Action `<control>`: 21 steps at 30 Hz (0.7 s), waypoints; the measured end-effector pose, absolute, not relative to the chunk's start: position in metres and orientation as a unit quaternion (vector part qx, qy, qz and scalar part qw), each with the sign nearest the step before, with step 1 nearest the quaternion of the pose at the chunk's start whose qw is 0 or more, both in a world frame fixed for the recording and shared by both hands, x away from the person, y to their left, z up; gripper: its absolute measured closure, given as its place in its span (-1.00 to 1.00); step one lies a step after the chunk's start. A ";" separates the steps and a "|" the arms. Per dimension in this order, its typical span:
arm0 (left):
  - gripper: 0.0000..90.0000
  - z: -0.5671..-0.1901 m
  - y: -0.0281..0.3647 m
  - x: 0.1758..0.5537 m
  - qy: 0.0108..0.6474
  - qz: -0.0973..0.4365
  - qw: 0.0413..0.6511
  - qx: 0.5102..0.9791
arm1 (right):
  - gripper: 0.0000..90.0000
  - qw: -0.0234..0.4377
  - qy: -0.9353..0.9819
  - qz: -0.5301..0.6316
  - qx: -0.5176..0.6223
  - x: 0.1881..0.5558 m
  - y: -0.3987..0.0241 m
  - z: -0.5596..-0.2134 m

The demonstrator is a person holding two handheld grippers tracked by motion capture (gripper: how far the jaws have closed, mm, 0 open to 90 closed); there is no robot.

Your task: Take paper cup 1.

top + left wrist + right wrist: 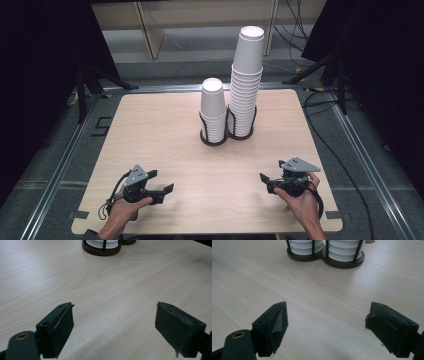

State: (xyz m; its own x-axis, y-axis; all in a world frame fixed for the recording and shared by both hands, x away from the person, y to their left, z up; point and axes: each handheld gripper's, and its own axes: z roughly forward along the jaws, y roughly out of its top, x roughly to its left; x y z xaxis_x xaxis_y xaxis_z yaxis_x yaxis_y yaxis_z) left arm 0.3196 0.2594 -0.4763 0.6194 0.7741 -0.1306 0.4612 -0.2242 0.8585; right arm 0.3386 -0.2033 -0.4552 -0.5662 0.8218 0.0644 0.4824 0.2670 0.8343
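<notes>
Both grippers sat low at the near edge of the wooden table [150,130], and nothing had been picked up yet: this read as the approach step, before any reach for the cups. The left gripper [162,182] rested in the person's left hand [122,212] at the near left, its jaws spread apart with only bare tabletop between them, as the left gripper view made plain. The right gripper [264,181] mirrored it at the near right, held in the right hand [302,202], its jaws likewise parted and empty.

The cups stood well apart from both, toward the far middle of the table. A short stack of white paper cups [213,110] sat in the left ring of a dark double holder [227,137], and a much taller stack [246,80] rose from the right ring, just beside it (the two rings joined at their bases, as the right gripper view showed).

The next move, by my judgement, called for one gripper to travel forward and lift high enough to meet the top cup of a stack. The jaws looked wide enough for a cup, so closing gently on the cup wall would matter most, since paper cups crush and nested ones tend to come up together. The tall stack leaned slightly, so a sideways nudge could tip it.
</notes>
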 end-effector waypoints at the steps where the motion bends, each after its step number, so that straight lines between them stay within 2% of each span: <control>1: -0.67 -0.476 0.259 0.320 0.403 0.165 0.475 0.764 | -0.62 0.201 0.771 0.432 0.422 0.338 -0.203 -0.455; 10: -0.67 -0.476 0.260 0.320 0.405 0.167 0.472 0.766 | -0.65 0.202 0.773 0.431 0.419 0.340 -0.203 -0.456; 11: -0.67 -0.477 0.259 0.321 0.403 0.164 0.480 0.761 | -0.65 0.190 0.766 0.433 0.436 0.338 -0.200 -0.456; 15: -0.67 -0.478 0.259 0.321 0.405 0.164 0.481 0.760 | -0.65 0.192 0.770 0.439 0.421 0.341 -0.202 -0.456; 17: -0.67 -0.477 0.260 0.321 0.403 0.165 0.477 0.763 | -0.65 0.208 0.766 0.440 0.420 0.341 -0.201 -0.455; 21: -0.67 -0.477 0.260 0.321 0.411 0.166 0.476 0.760 | -0.65 0.203 0.766 0.445 0.417 0.342 -0.200 -0.454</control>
